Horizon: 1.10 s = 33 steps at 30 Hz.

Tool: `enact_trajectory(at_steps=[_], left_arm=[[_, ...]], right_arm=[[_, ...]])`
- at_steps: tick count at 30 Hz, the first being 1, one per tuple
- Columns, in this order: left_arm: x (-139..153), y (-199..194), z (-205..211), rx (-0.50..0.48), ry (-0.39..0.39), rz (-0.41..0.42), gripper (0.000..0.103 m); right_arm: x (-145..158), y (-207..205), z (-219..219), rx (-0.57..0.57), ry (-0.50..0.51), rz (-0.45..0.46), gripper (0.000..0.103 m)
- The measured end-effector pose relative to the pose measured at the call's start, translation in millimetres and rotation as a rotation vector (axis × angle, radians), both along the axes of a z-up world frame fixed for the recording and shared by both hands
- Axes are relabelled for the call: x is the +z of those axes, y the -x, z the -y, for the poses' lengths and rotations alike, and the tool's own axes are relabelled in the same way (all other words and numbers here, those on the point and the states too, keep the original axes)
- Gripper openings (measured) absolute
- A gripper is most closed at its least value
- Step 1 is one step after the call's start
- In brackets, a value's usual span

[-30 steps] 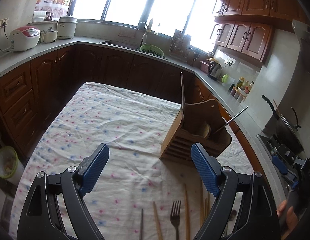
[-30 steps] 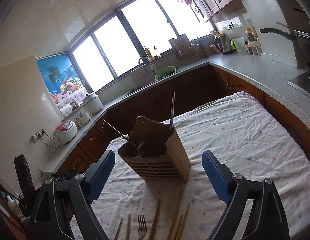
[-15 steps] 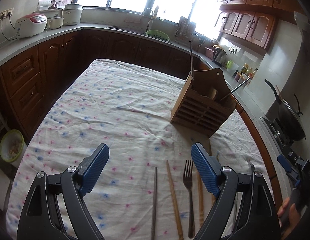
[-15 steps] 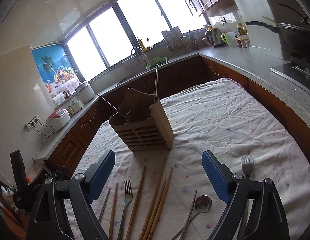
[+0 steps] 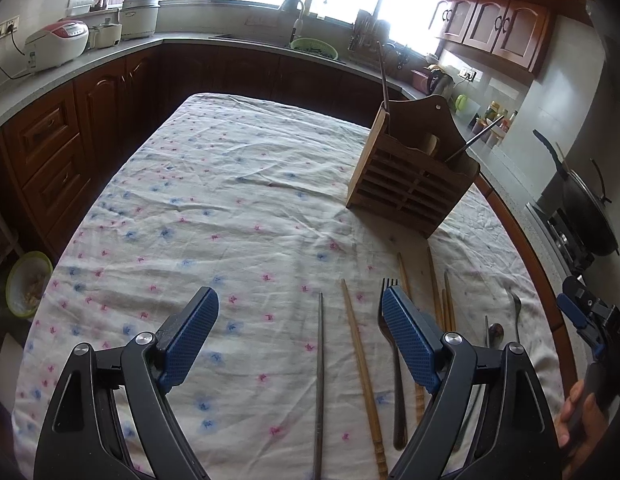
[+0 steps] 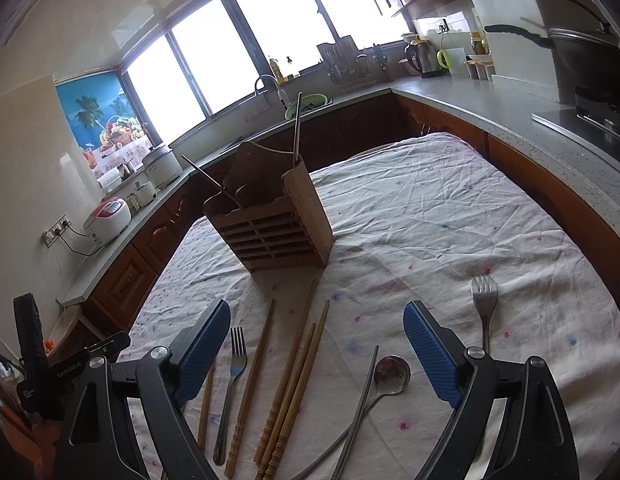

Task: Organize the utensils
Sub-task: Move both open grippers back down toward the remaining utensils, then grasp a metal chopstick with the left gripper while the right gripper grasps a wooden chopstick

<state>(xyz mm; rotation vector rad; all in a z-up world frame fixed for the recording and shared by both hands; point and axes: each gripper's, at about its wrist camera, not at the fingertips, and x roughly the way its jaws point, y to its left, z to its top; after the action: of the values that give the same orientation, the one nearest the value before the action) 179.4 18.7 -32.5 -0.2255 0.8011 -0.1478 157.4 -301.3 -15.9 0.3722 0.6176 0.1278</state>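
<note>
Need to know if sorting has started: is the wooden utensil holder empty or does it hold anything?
Not empty: the wooden utensil holder stands upright with two metal utensils sticking out of its top.

White tablecloth (image 5: 229, 200) sprinkled with small pink and blue flowers. Light brown slatted wooden utensil holder (image 6: 277, 224). Tan bamboo chopsticks (image 6: 293, 380), silver fork (image 6: 484, 304), silver spoon (image 6: 390, 370), grey metal chopstick (image 5: 319, 380). Black gripper frames with textured blue fingers (image 5: 189, 332). Reddish-brown cabinets (image 5: 49, 140), grey speckled countertop (image 6: 490, 108), white-and-red rice cooker (image 5: 57, 42), green colander (image 5: 314, 46), black wok (image 5: 586, 208).
</note>
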Motion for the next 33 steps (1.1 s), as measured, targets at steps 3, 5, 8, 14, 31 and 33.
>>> enact_trajectory(at_steps=[3,5,8,14,31,33], left_arm=[[-2.4,-2.5,2.2,-0.010,-0.011,-0.008,0.086],[-5.4,-4.8,3.6,-0.018,-0.023,-0.019,0.086],[-13.0,-7.8,5.3,-0.033,-0.044,-0.042,0.086],[-27.7,-19.0,15.3,-0.077,-0.075,-0.091,0.083],[-71.0,-55.6,49.0,-0.201,-0.148,-0.219,0.032],[-72.1,-56.6,53.6,-0.208,-0.166,-0.212,0.032]], right_arm=[[-2.3,-4.9,-3.8,0.007,0.008,-0.009,0.089],[-4.6,-8.5,-6.5,0.013,0.016,-0.015,0.089],[-8.3,-15.4,-10.9,0.024,0.020,-0.030,0.087],[-20.9,-34.2,-18.8,0.039,0.027,-0.073,0.070],[-75.7,-119.5,-50.6,0.104,0.067,-0.239,0.042],[-81.6,-128.9,-51.1,0.100,0.077,-0.260,0.040]])
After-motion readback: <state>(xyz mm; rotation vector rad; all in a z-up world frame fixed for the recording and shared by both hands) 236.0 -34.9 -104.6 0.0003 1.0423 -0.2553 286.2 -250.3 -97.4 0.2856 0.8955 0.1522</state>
